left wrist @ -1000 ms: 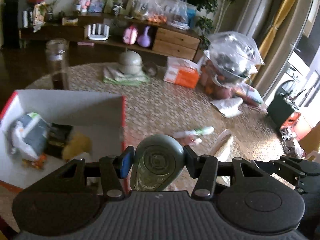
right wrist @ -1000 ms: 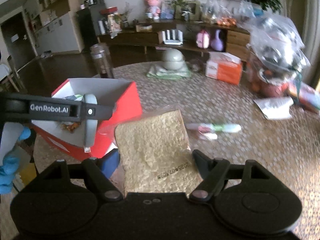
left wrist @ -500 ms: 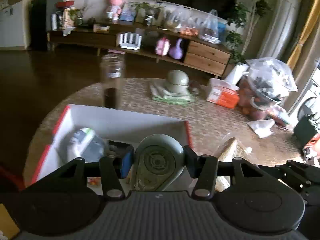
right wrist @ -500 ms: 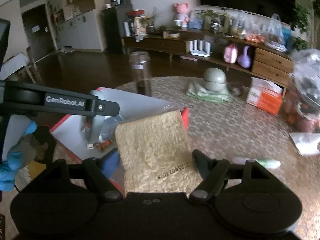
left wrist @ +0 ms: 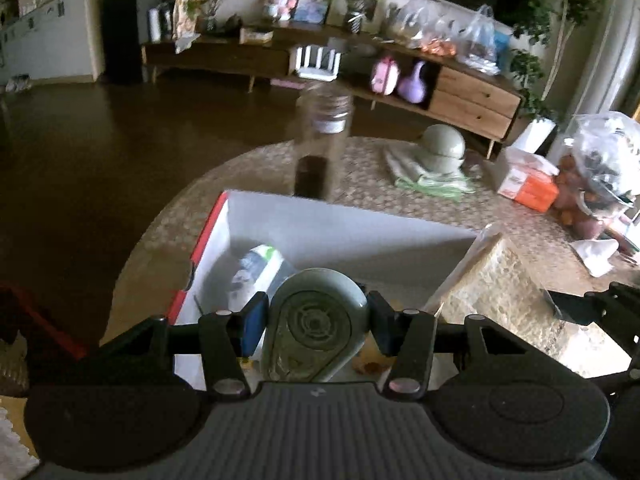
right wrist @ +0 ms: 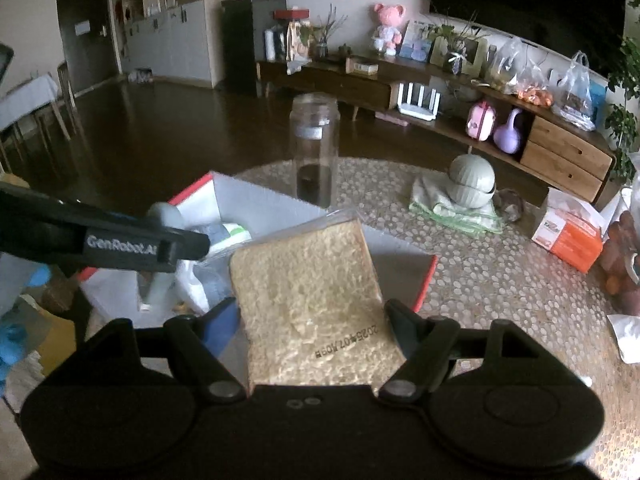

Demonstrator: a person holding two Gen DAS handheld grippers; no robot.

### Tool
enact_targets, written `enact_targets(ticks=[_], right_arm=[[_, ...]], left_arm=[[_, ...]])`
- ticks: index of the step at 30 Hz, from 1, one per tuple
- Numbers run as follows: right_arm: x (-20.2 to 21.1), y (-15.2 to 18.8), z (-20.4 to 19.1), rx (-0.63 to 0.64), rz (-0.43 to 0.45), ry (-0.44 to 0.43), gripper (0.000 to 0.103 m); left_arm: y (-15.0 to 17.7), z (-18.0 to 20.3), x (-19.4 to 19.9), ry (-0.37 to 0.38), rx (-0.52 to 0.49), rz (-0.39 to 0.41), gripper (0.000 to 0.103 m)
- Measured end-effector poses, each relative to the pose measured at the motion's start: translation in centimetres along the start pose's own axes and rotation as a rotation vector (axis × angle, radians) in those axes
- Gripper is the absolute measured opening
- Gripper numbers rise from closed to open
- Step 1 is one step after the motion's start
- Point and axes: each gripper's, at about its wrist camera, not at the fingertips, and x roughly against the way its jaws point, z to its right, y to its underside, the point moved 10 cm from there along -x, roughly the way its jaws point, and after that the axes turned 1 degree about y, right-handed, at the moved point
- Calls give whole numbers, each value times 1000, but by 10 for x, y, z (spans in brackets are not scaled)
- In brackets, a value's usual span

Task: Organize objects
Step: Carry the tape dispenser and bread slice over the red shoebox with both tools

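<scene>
We've got the grey-green lid (left wrist: 316, 322) pinched in our left gripper (left wrist: 316, 320), hanging over the near edge of the red box (left wrist: 208, 232) with white walls. Our right gripper (right wrist: 312, 312) is clamped on the bagged noodle block (right wrist: 308, 292), tilted over the box's right corner. The box sits at the near-left edge of the round table (right wrist: 480, 272), a glass jar (right wrist: 315, 148) just behind it, an orange tissue box (right wrist: 570, 232) toward the right edge.
</scene>
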Motion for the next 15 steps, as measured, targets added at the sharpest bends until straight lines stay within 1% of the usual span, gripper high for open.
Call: enact_targets(ticks=[4, 10, 15], right_arm=[[-21, 1, -5, 17, -23, 16, 78], [-43, 8, -12, 60, -49, 30, 78], [-52, 12, -24, 93, -73, 0, 78]], left_arm=[[4, -12, -17, -19, 14, -36, 52], [17, -18, -39, -44, -11, -84, 52], [28, -24, -54, -55, -10, -111, 52]])
